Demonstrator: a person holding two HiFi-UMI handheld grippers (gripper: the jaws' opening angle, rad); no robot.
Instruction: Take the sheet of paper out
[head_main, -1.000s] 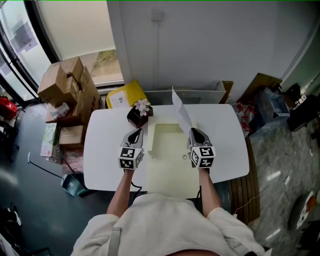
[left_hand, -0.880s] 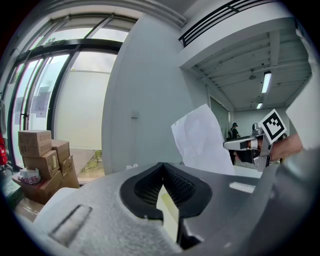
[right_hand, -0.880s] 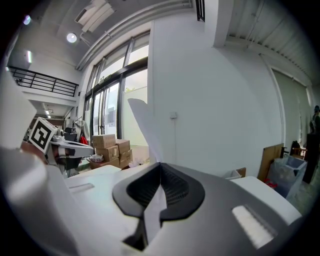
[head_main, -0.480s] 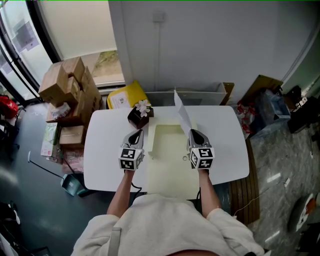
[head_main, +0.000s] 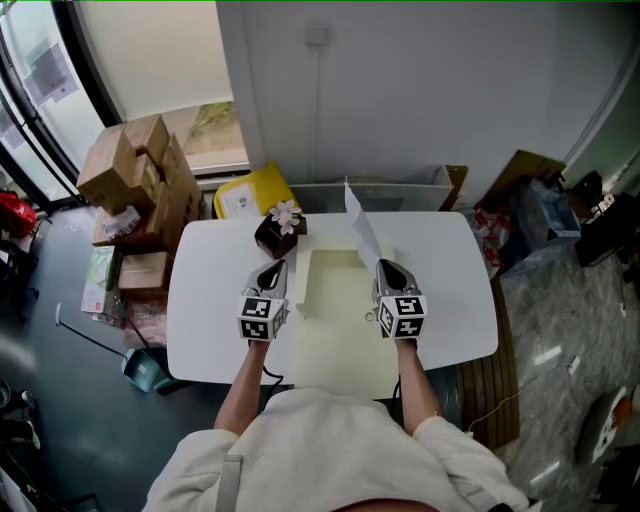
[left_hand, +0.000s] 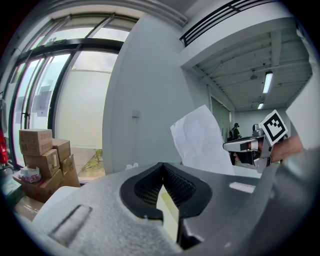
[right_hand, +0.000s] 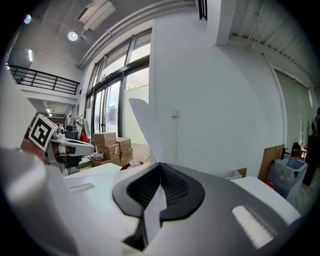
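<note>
A pale yellow paper folder (head_main: 340, 330) lies open in the middle of the white table (head_main: 215, 280). My left gripper (head_main: 272, 268) is shut on the folder's left edge, and a yellow strip (left_hand: 168, 212) shows between its jaws. My right gripper (head_main: 386, 266) is shut on a white sheet of paper (head_main: 361, 224) that stands up above the folder's right side. In the left gripper view the sheet (left_hand: 204, 142) rises beside the right gripper (left_hand: 245, 146). The right gripper view has the sheet (right_hand: 148, 127) running up from its own jaws, with the left gripper (right_hand: 75, 145) off to the left.
A dark box with a white flower (head_main: 279, 226) stands on the table's far left part, close to the left gripper. Behind the table are a yellow bin (head_main: 250, 190) and a white tub (head_main: 375, 192). Cardboard boxes (head_main: 140, 180) are stacked at left. Bags and clutter (head_main: 545, 210) lie at right.
The top of the raised sheet has swayed slightly. Both grippers stay about where they were, each keeping its hold.
</note>
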